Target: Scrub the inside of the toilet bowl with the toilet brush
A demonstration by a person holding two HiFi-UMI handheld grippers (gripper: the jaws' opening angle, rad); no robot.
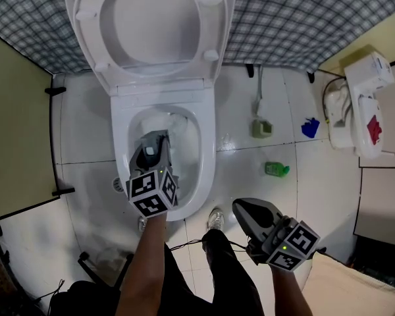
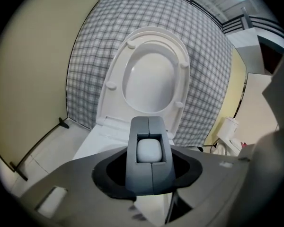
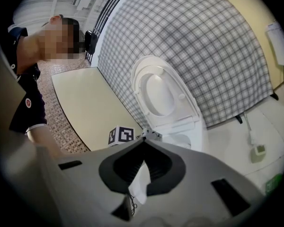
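The white toilet (image 1: pixel 207 170) stands with lid and seat (image 1: pixel 151 28) raised against the plaid wall. My left gripper (image 1: pixel 157 145) hangs over the bowl (image 1: pixel 196 133), pointing down into it. In the left gripper view it (image 2: pixel 149 126) is shut on the rounded white end of the toilet brush handle (image 2: pixel 149 151). The brush head is hidden under the gripper. My right gripper (image 1: pixel 242 207) is held low on the right, over the floor beside the toilet, with its jaws together (image 3: pixel 143 143) and nothing in them.
On the wet tiled floor right of the toilet are a green holder with a white handle (image 1: pixel 261 128), a green object (image 1: pixel 275 169) and a blue one (image 1: pixel 310 128). A white unit (image 1: pixel 363 104) sits far right. My shoes (image 1: pixel 215 218) stand before the bowl. A person (image 3: pixel 26 93) stands at left.
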